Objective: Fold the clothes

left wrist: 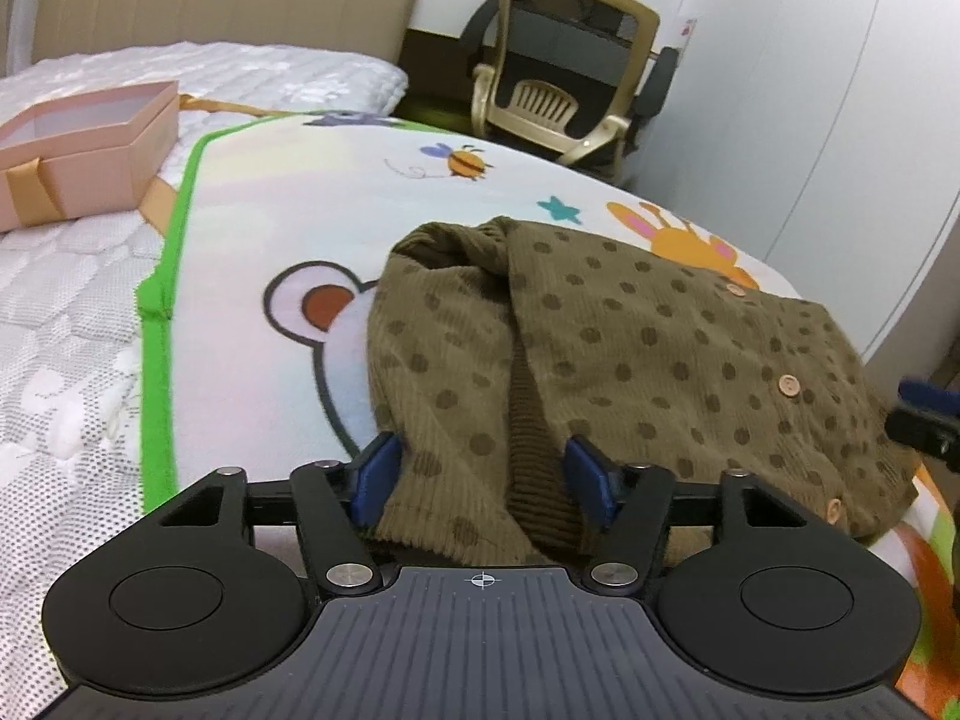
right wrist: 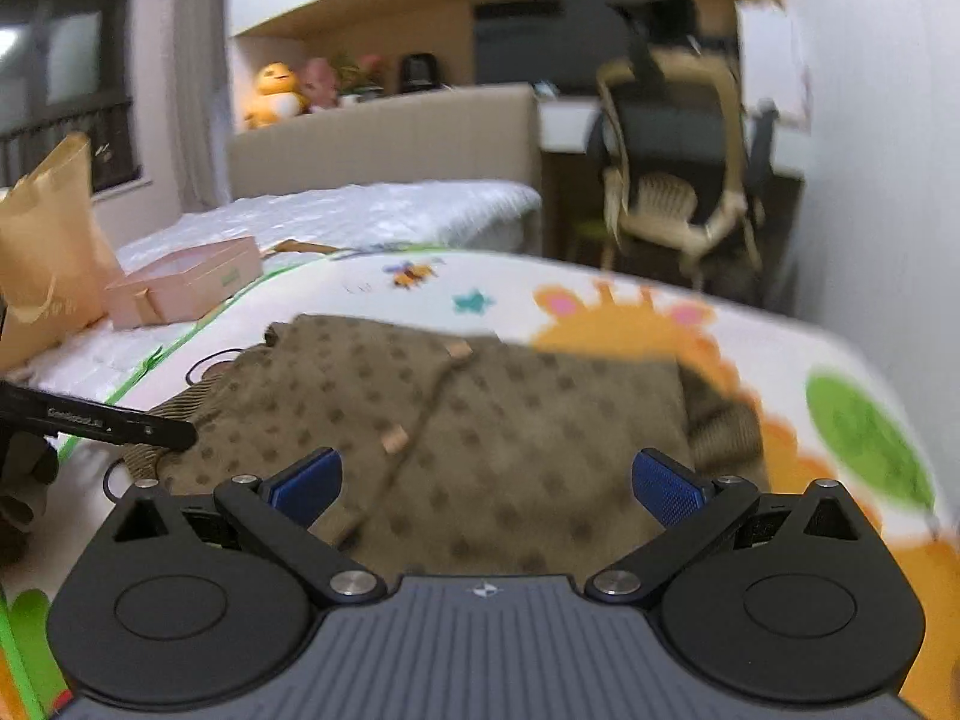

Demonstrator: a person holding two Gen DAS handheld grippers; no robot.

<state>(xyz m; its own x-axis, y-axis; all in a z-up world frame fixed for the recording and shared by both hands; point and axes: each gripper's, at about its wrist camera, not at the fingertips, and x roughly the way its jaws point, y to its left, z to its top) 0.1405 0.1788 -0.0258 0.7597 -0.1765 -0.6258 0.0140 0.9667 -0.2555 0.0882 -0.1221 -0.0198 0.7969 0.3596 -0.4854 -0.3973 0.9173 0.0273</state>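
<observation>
Although its near hem is cut off behind the left gripper (left wrist: 480,480), the olive polka-dot cardigan (left wrist: 630,348) lies folded on the cartoon blanket (left wrist: 288,210), cloth between those parted fingers (left wrist: 378,474). The right gripper (right wrist: 486,483) hovers released over it, the view blurred. Beyond sit a pink gift box (left wrist: 90,150) and an office chair (left wrist: 564,60).

Cardigan (left wrist: 630,348) lies on blanket (left wrist: 288,192); box (left wrist: 84,150) left, chair (left wrist: 564,72) behind.

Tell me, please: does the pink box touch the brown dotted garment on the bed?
Apart. The left wrist view shows the pink box far from the brown dotted garment, with a wide stretch of cartoon blanket between them.
</observation>
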